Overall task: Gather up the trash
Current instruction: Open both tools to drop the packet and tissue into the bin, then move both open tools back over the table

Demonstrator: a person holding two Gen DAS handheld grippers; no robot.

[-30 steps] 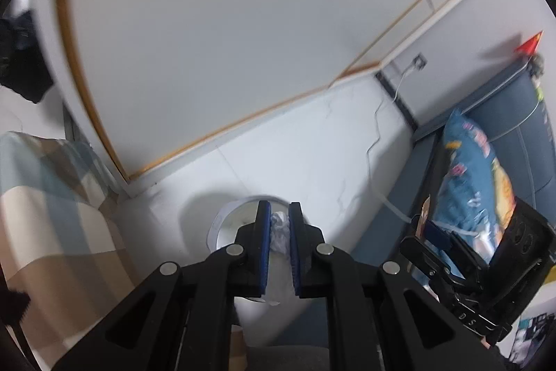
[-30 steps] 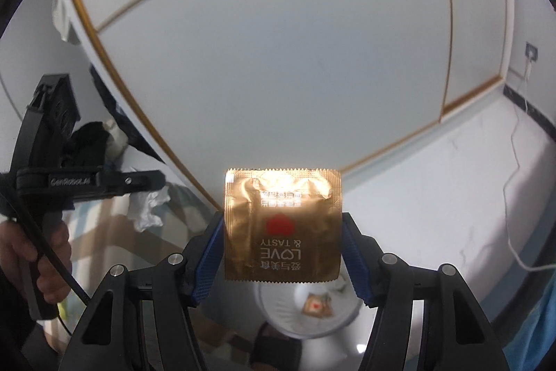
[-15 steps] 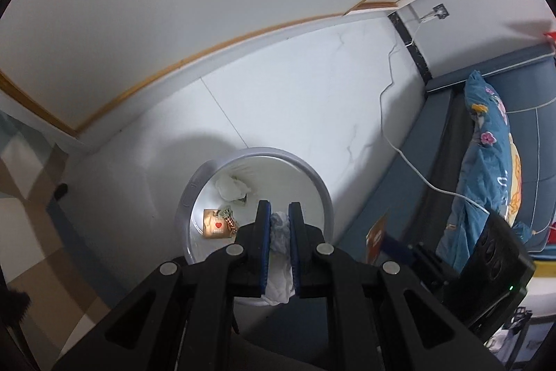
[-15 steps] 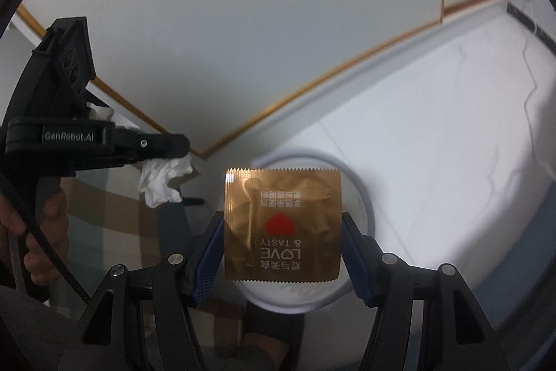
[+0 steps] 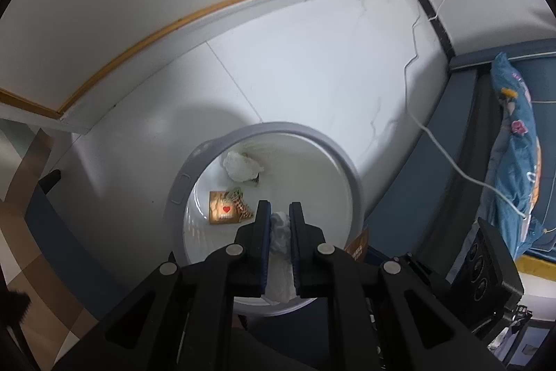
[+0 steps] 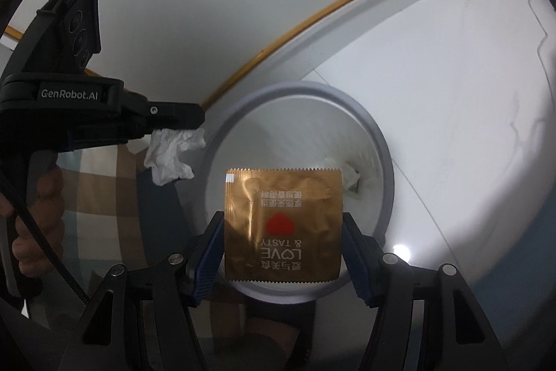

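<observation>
A round white bin with a grey rim (image 5: pixel 312 131) stands on the white floor, directly below both grippers. Inside it lie a crumpled tissue wad (image 5: pixel 241 166) and a gold packet (image 5: pixel 225 208). My left gripper (image 5: pixel 279 211) is shut on a crumpled white tissue (image 5: pixel 280 232) and hangs over the bin's near side. In the right wrist view, my right gripper (image 6: pixel 283 218) is shut on a gold foil packet (image 6: pixel 283 225) with a red heart, held flat above the bin's rim (image 6: pixel 386 162). The left gripper (image 6: pixel 187 124) and its tissue (image 6: pixel 172 152) show to the bin's left there.
A white cable (image 5: pixel 417 122) runs across the floor to a wall socket. A blue patterned pillow (image 5: pixel 514 162) lies on dark blue furniture at the right. A checked brown and beige cloth (image 5: pixel 31 232) is at the left. A person's hand (image 6: pixel 34 197) grips the left handle.
Both grippers have come down and tipped towards the floor, so the bin now fills the middle of both views. Each still grips its item.
</observation>
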